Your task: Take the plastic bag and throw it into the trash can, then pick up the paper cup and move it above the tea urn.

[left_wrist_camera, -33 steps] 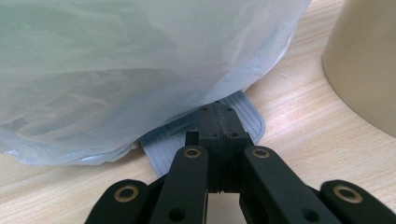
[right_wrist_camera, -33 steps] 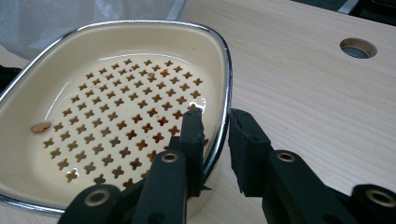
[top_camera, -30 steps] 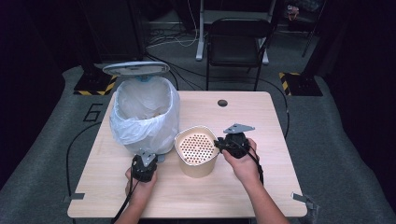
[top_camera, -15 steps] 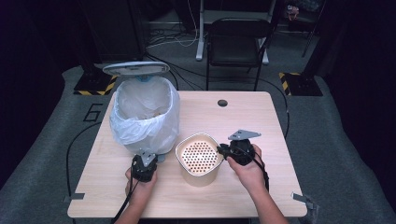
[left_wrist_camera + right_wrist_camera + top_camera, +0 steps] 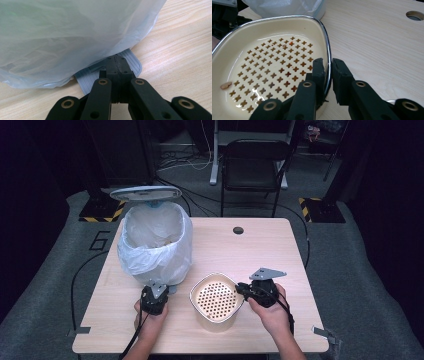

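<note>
The right gripper point(image 5: 326, 65) is clamped on the metal rim of the cream strainer bowl point(image 5: 216, 298), one jaw inside, one outside. The bowl sits upright on the table point(image 5: 260, 245) between the two hands, its perforated bottom wet, with a scrap of food point(image 5: 225, 85) stuck near one edge. A pinch that thin on a slick rim could slip, I'd say, and let the bowl tip or drip if lifted. The left gripper point(image 5: 117, 65) is closed, pressing its tips on the grey pedal point(image 5: 130, 58) under the bin point(image 5: 156, 240). If that pressure eases, the raised lid point(image 5: 145, 193) could drop shut on the bag-lined opening.
</note>
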{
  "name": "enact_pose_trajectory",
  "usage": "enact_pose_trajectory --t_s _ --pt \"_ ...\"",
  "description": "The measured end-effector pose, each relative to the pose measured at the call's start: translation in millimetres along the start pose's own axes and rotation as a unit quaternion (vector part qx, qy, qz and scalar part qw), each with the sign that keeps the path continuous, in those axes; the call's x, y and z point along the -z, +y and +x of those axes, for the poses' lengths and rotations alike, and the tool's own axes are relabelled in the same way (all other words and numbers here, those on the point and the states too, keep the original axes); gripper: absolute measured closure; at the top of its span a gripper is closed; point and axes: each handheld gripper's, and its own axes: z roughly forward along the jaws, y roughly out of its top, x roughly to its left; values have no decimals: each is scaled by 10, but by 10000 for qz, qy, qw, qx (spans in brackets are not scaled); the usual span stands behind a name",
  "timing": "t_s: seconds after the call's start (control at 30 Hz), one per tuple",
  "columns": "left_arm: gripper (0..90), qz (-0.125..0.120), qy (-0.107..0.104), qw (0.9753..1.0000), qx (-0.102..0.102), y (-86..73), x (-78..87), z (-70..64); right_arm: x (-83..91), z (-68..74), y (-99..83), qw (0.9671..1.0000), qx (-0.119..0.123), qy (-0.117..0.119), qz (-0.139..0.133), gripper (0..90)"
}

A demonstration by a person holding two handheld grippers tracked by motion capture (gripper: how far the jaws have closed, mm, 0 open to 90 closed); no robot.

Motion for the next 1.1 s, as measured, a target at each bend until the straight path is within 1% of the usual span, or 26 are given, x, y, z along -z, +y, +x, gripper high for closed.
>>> enact_pose_trajectory --t_s 0.03,0.13,0.2,0.3,0.33,0.37,0.4,0.43,0.47,0.53,0.6,0.63,0.67,0.7,0.73,0.77,0.8,0.87,0.97,1.0,1.03,1.1 --pt "900 5 -1 10000 -8 0 1 -1 5 0 -3 10000 -14 7 -7 788" --pt "900 2 -1 10000 0 0 0 1 39 -7 -7 9997 -155 133 -154 719" --pt "900 2 -3 10000 2 0 0 1 92 -10 4 9995 -172 59 -276 621" --pt "900 7 -5 10000 2 0 1 2 188 -47 17 9987 -163 25 -487 514" --pt "900 7 -5 10000 2 0 1 2 188 -47 17 9987 -163 25 -487 514" --pt "900 2 -2 10000 2 0 0 1 267 -101 5 9975 -163 -157 -670 458" --pt "900 28 -11 10000 0 2 3 3 296 -128 -9 9969 -228 -192 -733 444" --pt "900 72 -35 10000 -10 5 9 6 315 -152 -21 9963 -271 -226 -785 427" --pt "900 2 -1 10000 -3 0 0 1 340 -184 -40 9957 -297 -299 -821 411" --pt "900 25 -10 10000 1 1 3 3 374 -234 -80 9949 -276 -433 -866 375" --pt "900 2 -2 10000 -1 0 0 0 397 -284 -136 9941 -211 -533 -921 306" --pt "900 6 1 10000 -7 0 1 0 398 -305 -164 9941 -196 -570 -907 268" --pt "900 8 -1 10000 -6 0 1 0 392 -327 -191 9946 -176 -590 -833 233" --pt "900 4 -4 10000 -1 0 0 2 384 -342 -218 9949 -182 -621 -772 216" --pt "900 51 -23 10000 -7 4 6 5 376 -356 -248 9949 -179 -664 -742 195" --pt "900 1 -1 10000 0 0 0 0 363 -370 -274 9946 -160 -722 -723 163" --pt "900 3 1 10000 -2 0 0 -1 349 -380 -297 9946 -165 -769 -676 150" --pt "900 6 0 10000 -6 0 1 2 326 -401 -337 9947 -160 -779 -645 150" --pt "900 2 -1 10000 1 0 0 1 297 -427 -382 9948 -217 -778 -619 149" --pt "900 5 -2 10000 -1 0 1 2 294 -439 -397 9949 -195 -792 -592 149" --pt "900 94 -54 9999 -9 6 12 9 288 -440 -411 9947 -226 -803 -598 149" --pt "900 90 -56 9999 -5 6 12 9 282 -446 -433 9949 -237 -781 -596 149"
